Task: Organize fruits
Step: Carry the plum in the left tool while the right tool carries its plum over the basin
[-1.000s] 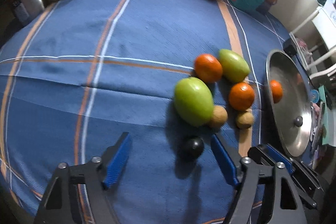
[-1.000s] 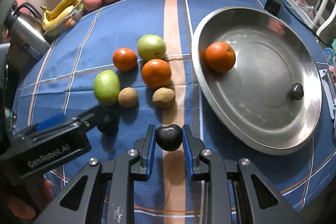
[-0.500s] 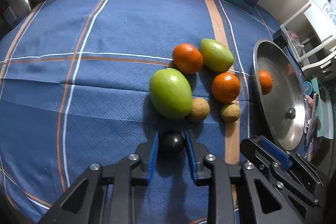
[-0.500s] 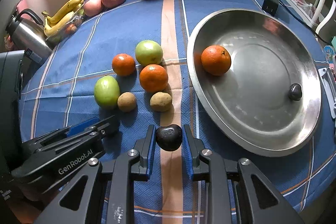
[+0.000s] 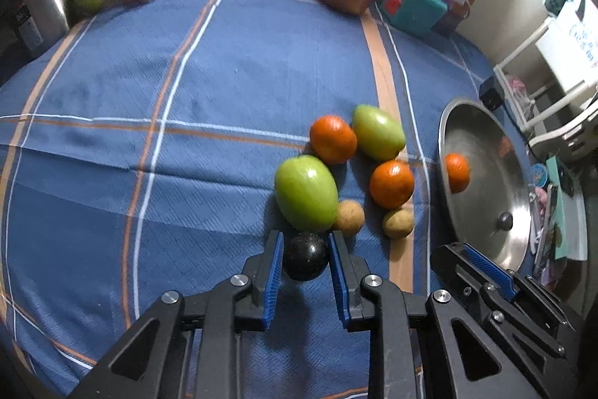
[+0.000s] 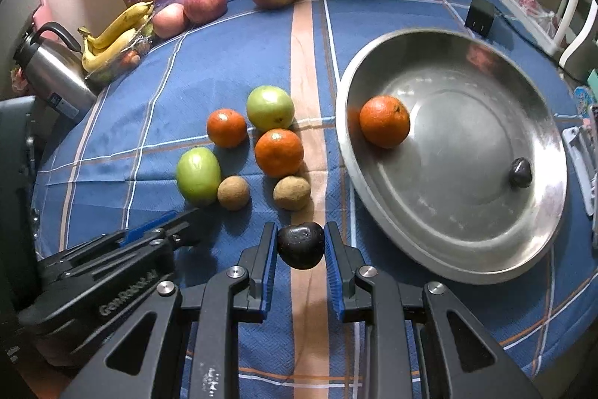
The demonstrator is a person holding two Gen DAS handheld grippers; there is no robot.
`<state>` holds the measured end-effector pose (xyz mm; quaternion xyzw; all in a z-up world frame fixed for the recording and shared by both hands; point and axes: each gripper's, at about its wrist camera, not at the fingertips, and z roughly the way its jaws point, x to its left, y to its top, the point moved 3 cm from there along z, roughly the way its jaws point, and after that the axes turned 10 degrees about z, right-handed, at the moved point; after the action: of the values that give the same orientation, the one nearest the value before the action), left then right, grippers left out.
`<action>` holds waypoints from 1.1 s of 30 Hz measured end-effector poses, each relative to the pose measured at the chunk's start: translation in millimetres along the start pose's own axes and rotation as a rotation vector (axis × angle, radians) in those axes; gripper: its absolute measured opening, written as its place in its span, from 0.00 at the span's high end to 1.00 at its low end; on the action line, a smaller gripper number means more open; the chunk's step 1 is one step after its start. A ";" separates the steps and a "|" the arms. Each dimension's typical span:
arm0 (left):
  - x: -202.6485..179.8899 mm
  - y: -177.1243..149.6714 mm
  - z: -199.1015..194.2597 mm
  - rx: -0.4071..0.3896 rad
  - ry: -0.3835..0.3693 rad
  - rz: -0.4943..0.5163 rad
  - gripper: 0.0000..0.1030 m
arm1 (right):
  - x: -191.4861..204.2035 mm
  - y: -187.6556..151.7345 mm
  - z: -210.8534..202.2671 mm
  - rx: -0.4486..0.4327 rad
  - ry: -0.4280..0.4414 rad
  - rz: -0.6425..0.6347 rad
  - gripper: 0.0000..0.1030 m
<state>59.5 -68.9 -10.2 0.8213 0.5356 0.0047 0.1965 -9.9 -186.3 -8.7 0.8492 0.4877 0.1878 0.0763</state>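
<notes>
A: Nearest first: the left gripper [image 5: 305,258] is clamped on a round black fruit [image 5: 305,256], blue pads pressed to both its sides; the right gripper [image 6: 301,245] is likewise closed on a dark heart-shaped fruit [image 6: 301,245]; both fruits sit at the very tips.

B: So the job now is carrying them to the steel basin [image 6: 377,212]?

A: I'd judge so; it lies ahead and to the right of the right gripper, tilted, with an orange [image 6: 384,121] and a small dark fruit [image 6: 521,172] already inside; from the left gripper it is far off to the right.

B: What should they mind?

A: Just ahead of the left tips sits a green fruit [image 5: 305,192], nearly touching the black one; lift straight up before swinging right, or it may get nudged; two brown fruits [image 6: 233,192] and the oranges [image 6: 279,153] lie a little beyond.

B: And the release?

A: Go low over the basin's floor; round fruit dropped on a sloped wall will likely roll; the right gripper should go first, so the two don't cross.
</notes>
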 end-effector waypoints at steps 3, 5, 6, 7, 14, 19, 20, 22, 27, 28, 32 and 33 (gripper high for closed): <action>3.0 5.1 -8.3 -0.026 0.002 -0.014 0.74 | 2.3 7.5 -6.2 -0.020 -0.017 0.005 0.75; 3.2 11.5 -13.1 -0.047 0.008 -0.024 0.74 | 5.1 13.5 -10.8 -0.039 -0.033 -0.006 0.75; 3.0 14.0 -14.3 -0.052 0.009 -0.028 0.74 | 6.9 16.5 -13.0 -0.048 -0.037 -0.011 0.75; 3.1 17.3 -16.6 -0.059 0.011 -0.031 0.74 | 8.9 20.8 -15.8 -0.057 -0.042 -0.015 0.75; -4.4 37.4 -19.7 -0.074 0.034 -0.005 0.74 | 8.9 47.0 -25.0 -0.093 -0.067 -0.022 0.75; -12.1 48.5 -18.0 -0.069 0.047 0.018 0.74 | 3.8 64.5 -27.0 -0.108 -0.074 -0.011 0.75; -13.4 50.2 -18.5 -0.068 0.047 0.023 0.74 | 2.1 68.3 -27.1 -0.110 -0.074 -0.007 0.75; -20.3 54.7 -17.0 -0.066 0.055 0.038 0.74 | -2.4 75.4 -26.7 -0.112 -0.074 0.004 0.75; -41.0 62.7 -12.2 -0.066 0.055 0.079 0.74 | -20.2 88.8 -26.4 -0.120 -0.078 0.037 0.75; -47.1 63.9 -10.3 -0.065 0.055 0.091 0.74 | -26.2 91.3 -25.9 -0.120 -0.078 0.052 0.75; -71.2 65.2 -0.9 -0.051 0.046 0.129 0.74 | -46.7 96.0 -23.7 -0.118 -0.089 0.097 0.75; -77.6 65.3 1.4 -0.046 0.038 0.139 0.74 | -52.3 96.4 -23.0 -0.117 -0.090 0.109 0.75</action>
<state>84.1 -160.5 25.6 0.8516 0.4806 0.0463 0.2042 34.4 -281.8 29.8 0.8761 0.4249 0.1817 0.1372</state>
